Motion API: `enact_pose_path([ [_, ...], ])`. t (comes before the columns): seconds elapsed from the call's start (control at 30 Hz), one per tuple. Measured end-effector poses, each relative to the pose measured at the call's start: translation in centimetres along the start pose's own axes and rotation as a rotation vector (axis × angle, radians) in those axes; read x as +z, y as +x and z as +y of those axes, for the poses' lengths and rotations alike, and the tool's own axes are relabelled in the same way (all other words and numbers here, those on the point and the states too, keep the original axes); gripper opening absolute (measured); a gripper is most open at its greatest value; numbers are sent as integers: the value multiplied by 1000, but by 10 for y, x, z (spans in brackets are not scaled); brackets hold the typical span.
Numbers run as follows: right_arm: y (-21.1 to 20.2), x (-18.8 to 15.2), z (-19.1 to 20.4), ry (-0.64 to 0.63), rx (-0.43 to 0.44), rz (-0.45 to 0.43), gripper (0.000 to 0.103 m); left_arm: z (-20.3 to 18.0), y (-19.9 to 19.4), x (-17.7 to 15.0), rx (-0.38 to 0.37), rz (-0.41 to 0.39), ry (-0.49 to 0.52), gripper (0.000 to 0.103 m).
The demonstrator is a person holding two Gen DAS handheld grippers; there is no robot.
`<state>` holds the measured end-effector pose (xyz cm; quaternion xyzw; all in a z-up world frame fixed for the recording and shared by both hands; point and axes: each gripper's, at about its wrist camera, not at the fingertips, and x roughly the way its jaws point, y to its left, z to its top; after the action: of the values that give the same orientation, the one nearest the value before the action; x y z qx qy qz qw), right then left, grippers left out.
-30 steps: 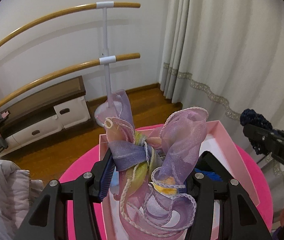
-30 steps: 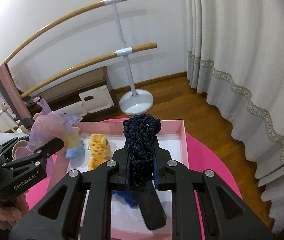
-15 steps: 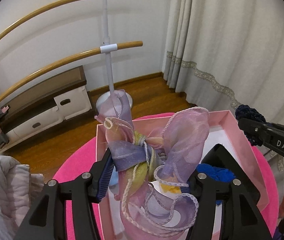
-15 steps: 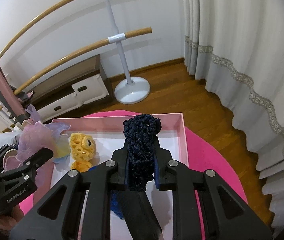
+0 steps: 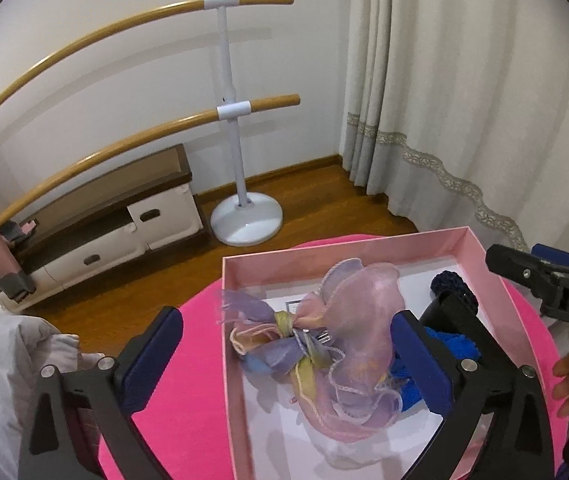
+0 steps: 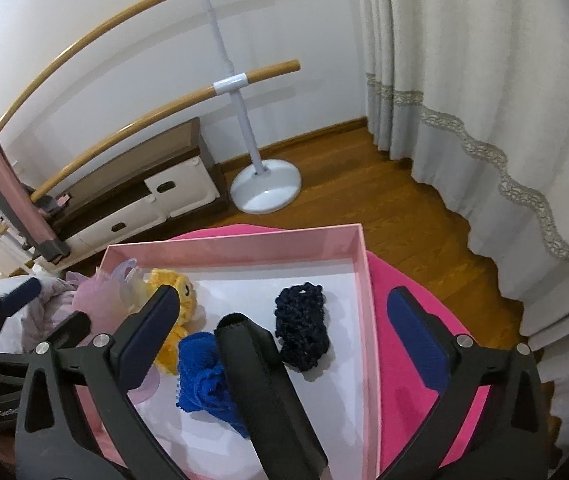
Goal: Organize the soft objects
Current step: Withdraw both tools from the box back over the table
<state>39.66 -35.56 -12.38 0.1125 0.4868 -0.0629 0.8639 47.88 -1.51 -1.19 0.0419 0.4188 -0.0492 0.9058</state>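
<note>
A pink box (image 5: 364, 246) (image 6: 364, 264) sits on a round pink table (image 5: 188, 376). The pastel organza bow (image 5: 348, 340) lies in its left part, partly seen in the right wrist view (image 6: 100, 300). A navy crochet piece (image 6: 303, 326) (image 5: 454, 288) lies in the right part. A blue knit item (image 6: 204, 376) and a yellow crochet toy (image 6: 172, 316) lie between. My left gripper (image 5: 284, 360) is open above the bow. My right gripper (image 6: 284, 328) is open above the navy piece. A black strap (image 6: 260, 380) hangs in front of it.
A white-based ballet barre stand (image 5: 244, 216) and a low drawer cabinet (image 5: 104, 224) stand on the wooden floor behind the table. Curtains (image 5: 464, 100) hang at the right. Grey cloth (image 5: 0, 368) lies at the left of the table.
Both grippers have opened. The bow dropped from the left gripper into the box, and the navy crochet piece dropped from the right gripper into the box.
</note>
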Motion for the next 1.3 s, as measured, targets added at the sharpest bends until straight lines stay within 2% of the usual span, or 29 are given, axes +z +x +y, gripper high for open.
enact_pose_path([
  [0.13,-11,-3,3,8,10,-15,103,-1,-9,-12,24,-18,7,103],
  [0.53,-58,-22,16,-4,14,-74,103,4,-63,-42,24,-88,-37,103],
  [0.97,-136,-71,30,-6,39,-185,103,8,-139,-99,23,-191,-86,103],
  [1.3,-192,-119,41,-2,7,-276,103,5,-193,-145,12,-283,-100,103],
])
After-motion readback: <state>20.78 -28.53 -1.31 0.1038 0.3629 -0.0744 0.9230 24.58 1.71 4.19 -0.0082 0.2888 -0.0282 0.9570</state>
